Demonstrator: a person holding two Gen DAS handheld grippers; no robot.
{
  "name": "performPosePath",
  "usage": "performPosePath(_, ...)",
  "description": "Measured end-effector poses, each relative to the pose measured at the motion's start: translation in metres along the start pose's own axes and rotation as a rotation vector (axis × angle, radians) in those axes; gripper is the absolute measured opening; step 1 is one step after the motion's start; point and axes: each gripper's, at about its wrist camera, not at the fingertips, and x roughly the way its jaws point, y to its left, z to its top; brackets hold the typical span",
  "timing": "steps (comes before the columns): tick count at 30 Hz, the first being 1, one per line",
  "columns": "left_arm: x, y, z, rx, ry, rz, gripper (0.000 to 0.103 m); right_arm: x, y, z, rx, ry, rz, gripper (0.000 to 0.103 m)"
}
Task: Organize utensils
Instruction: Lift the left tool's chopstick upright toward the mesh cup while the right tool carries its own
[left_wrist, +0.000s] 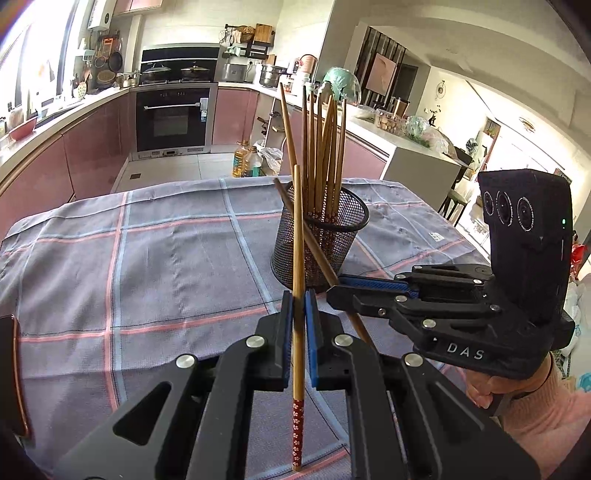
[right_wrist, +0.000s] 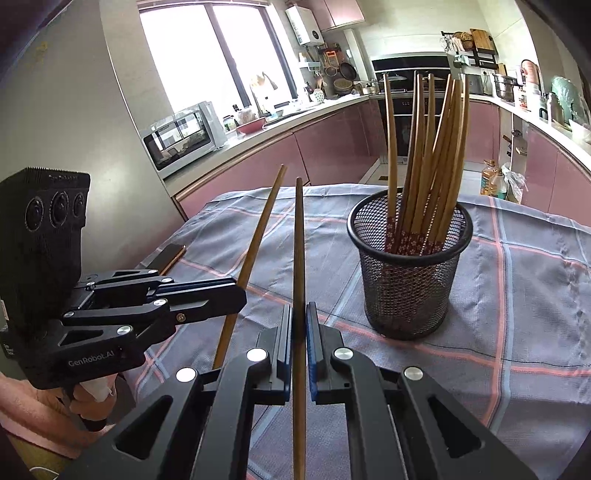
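Left gripper (left_wrist: 299, 306): jaws narrow, clamped on one chopstick (left_wrist: 298, 266); the stick stands near upright, its red flowered end at 6 o'clock below the jaws.
Right gripper (right_wrist: 299, 317): jaws narrow, clamped on a second chopstick (right_wrist: 298, 295) that points to 12 o'clock.
Cup (left_wrist: 319, 236): black mesh, upright on the table; at 12 to 1 o'clock of the left gripper, at 1 o'clock of the right.
Cup contents: a bundle of chopsticks (right_wrist: 432, 155), flowered ends down; roughly nine, exact count uncertain since they overlap.
Loose sticks counted: two, one per gripper.
Obstruction: in the left view the held stick crosses the cup's front, and the right gripper's stick (left_wrist: 317, 254) slants across it, close against the cup wall; contact not determinable.
Table: checked grey cloth (left_wrist: 147, 258) with pink and blue lines.
Left view only: a dark, brown-edged object (left_wrist: 11, 373) at 9 o'clock, cut off; oil bottles (left_wrist: 245, 160) on the floor past the table.
Right view only: inside of the cup (right_wrist: 408, 258); microwave (right_wrist: 181, 138) on the counter at 11 o'clock; the left gripper (right_wrist: 236, 295) side-on at 9 o'clock.
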Motion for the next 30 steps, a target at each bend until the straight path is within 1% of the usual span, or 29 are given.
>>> performPosePath(4, 0.003, -0.001, -0.001, 0.011, 0.013, -0.009, 0.008, -0.003, 0.008, 0.001, -0.024, -0.015, 0.014, 0.006)
performPosePath(12, 0.009, 0.002, 0.000, -0.001, 0.026, -0.027, 0.008, -0.006, 0.009, 0.001, -0.022, -0.025, 0.026, 0.006)
performPosePath(21, 0.009, 0.001, 0.001, -0.001, 0.016, -0.017, 0.007, -0.012, 0.002, 0.002, -0.004, -0.040, -0.003, 0.006)
performPosePath(30, 0.007, -0.002, 0.003, 0.000, 0.004, -0.018, 0.007, -0.028, -0.012, 0.006, 0.024, -0.089, -0.035, 0.006)
